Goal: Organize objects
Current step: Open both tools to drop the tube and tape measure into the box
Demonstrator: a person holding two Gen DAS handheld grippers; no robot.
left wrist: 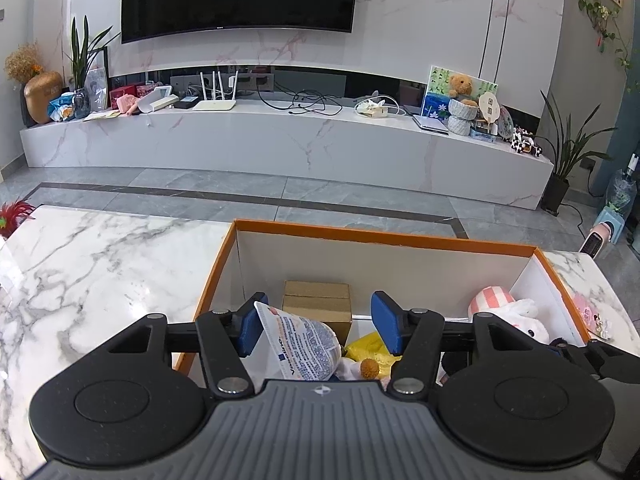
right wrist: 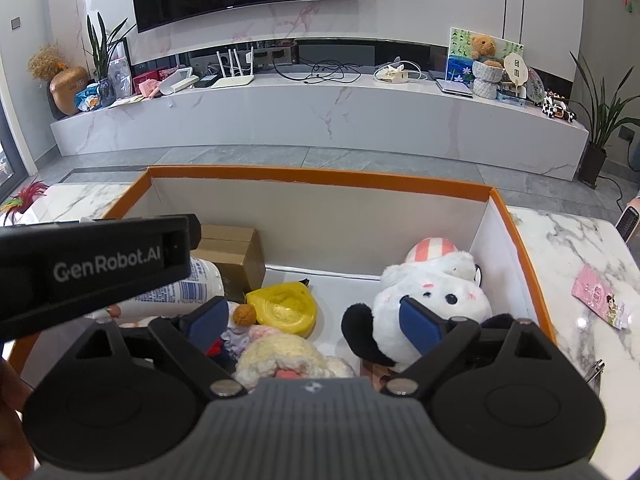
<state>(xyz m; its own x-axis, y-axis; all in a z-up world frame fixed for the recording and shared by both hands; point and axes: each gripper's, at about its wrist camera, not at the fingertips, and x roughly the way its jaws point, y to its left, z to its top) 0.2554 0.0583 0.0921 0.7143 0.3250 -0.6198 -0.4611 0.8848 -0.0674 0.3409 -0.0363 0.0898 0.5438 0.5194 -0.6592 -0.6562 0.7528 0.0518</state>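
An orange-rimmed white box stands on the marble table. Inside lie a brown carton, a white printed tube, a yellow plastic dish, a white plush toy with a striped pink hat and a cream knitted toy. My left gripper is open above the box, the tube near its left pad. My right gripper is open over the toys, its right pad against the plush.
A pink card lies on the marble table right of the box. A red feather item sits at the table's far left. Beyond is grey floor and a TV bench with clutter.
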